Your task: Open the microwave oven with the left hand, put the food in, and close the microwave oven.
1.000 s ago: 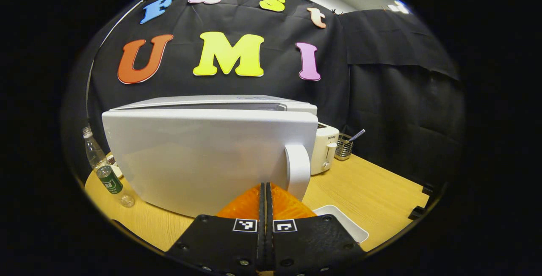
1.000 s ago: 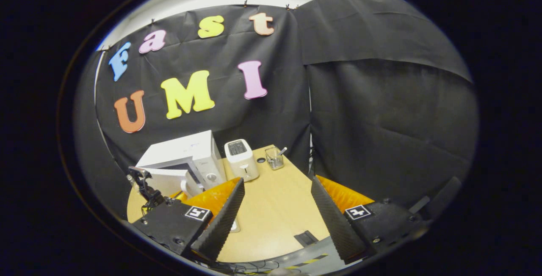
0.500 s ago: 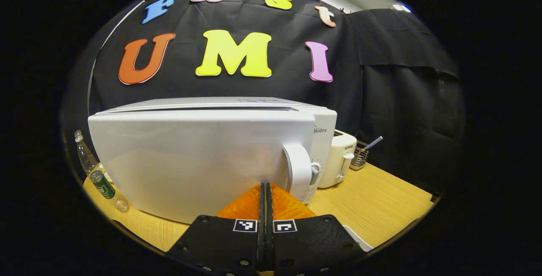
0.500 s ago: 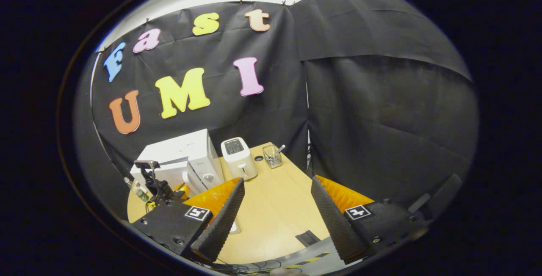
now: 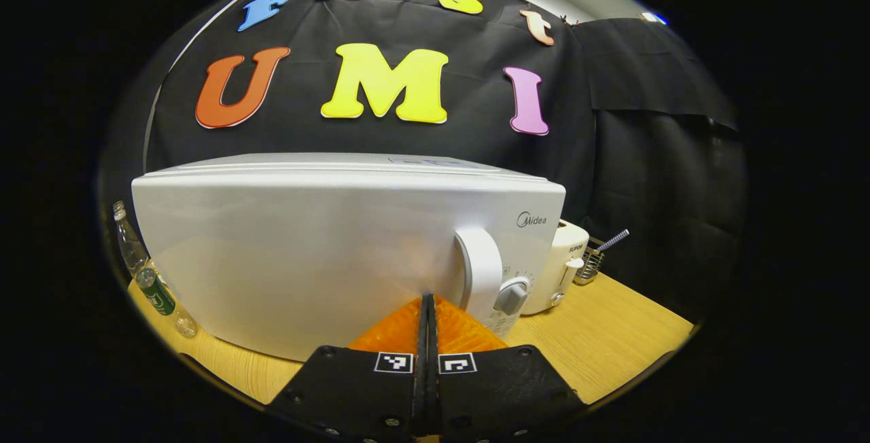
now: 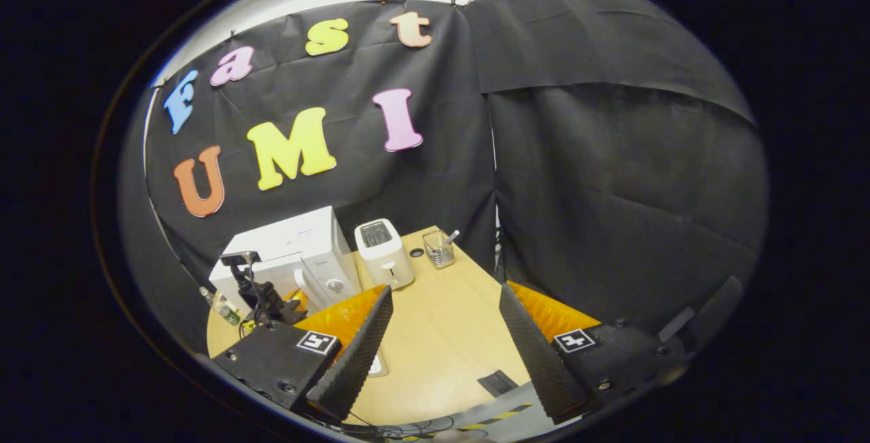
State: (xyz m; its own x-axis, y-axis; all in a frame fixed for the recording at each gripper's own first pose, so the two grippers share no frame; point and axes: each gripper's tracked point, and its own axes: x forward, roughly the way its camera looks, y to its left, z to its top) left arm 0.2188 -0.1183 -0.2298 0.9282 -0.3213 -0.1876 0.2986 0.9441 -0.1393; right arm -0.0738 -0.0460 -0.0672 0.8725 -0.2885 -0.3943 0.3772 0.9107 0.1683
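Microwave oven (image 5: 340, 253) sits on the counter (image 5: 598, 321) toward its left end, against the booth wall. A second ago we saw its door (image 5: 299, 259) swung out, edge well clear of the control panel; half a second ago the gap had narrowed. Now the door lies flush with the front, handle (image 5: 479, 273) just beside the dial (image 5: 511, 297). We judge the closing step to be at or very near its end; whether the latch has caught we cannot tell. The food is presumably inside, hidden behind the door.

Left tongs (image 5: 428, 302) are pressed together with no gap between the fingers and nothing held; their tips touch, or nearly touch, the lower door just left of the handle, pointing squarely at it, a pushing pose. In the right gripper view the same left tongs (image 6: 289, 307) sit low at the microwave front.

Right tongs (image 6: 442, 307) hang spread wide and empty over the bare counter, well apart from the microwave.

Outward: toaster (image 5: 561, 263) just right of the microwave, wire basket (image 5: 593, 263) beyond, plastic bottle (image 5: 146, 280) lying at the left.
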